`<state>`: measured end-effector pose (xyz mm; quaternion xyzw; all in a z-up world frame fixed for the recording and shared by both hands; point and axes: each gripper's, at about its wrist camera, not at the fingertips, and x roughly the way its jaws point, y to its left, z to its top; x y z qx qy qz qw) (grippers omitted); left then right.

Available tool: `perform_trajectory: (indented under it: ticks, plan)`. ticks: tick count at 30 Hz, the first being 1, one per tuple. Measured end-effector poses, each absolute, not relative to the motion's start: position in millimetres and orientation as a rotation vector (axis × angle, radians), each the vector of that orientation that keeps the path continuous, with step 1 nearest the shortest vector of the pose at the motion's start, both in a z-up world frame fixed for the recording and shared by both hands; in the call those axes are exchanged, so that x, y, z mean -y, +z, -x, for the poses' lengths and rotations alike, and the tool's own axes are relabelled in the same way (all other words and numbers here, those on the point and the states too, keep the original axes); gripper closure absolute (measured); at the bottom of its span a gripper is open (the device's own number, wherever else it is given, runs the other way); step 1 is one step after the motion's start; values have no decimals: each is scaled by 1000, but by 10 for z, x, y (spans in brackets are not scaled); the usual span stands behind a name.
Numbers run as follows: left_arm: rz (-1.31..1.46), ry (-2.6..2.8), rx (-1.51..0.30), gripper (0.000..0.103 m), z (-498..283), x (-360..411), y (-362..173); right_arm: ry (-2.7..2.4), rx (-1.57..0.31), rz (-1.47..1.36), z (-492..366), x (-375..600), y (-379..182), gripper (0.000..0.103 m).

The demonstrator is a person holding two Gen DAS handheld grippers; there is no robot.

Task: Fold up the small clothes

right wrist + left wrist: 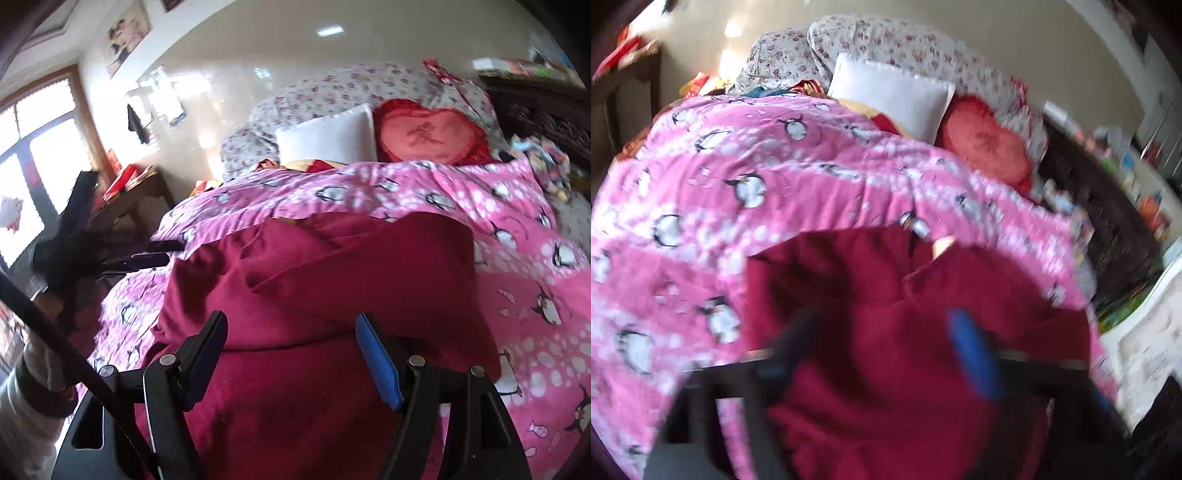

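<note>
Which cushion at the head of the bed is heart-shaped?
The red cushion, frilled, with a character on its face; the white pillow beside it is plain and rectangular.

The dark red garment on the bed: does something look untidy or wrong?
The dark red garment lies bunched on the pink penguin blanket, its top layer folded askew. No damage shows.

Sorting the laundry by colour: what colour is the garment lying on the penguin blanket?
Dark red, plain, with no print: the garment shows sharpest in the right wrist view.
</note>
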<state>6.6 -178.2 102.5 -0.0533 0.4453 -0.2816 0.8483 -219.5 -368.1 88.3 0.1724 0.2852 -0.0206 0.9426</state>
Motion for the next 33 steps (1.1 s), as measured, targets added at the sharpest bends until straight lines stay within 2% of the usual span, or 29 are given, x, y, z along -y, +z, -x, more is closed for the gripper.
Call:
perform_trajectory:
  ticks: [3,8,9,10,11,13,20,26,33]
  plan:
    - [87,-570,-934,16,-211,1992,904,-36,-591,-338,2179,3653,855,25]
    - [70,-530,-1058,17,-517,2341,502,-44,-611,-389,2166,3798,703,24]
    - [65,-530,-1061,20,-535,2386,455,-46,-613,-400,2167,3829,675,24]
    - [59,-534,-1062,40,-539,2435,417,-49,-616,-413,2164,3865,641,24]
    - [42,-541,-1069,52,-530,2497,383,-52,-619,-422,2164,3890,621,24]
    - [23,-552,-1054,91,-452,2551,413,-58,-622,-436,2162,3918,589,24]
    - [158,-629,-999,95,-31,1867,1014,-18,-593,-403,2234,3768,704,24]
    - [173,-583,-953,98,374,1167,1202,108,-616,-407,2154,3472,730,24]
    - [114,-500,-1015,97,257,975,904,154,-654,-326,2013,3075,731,24]
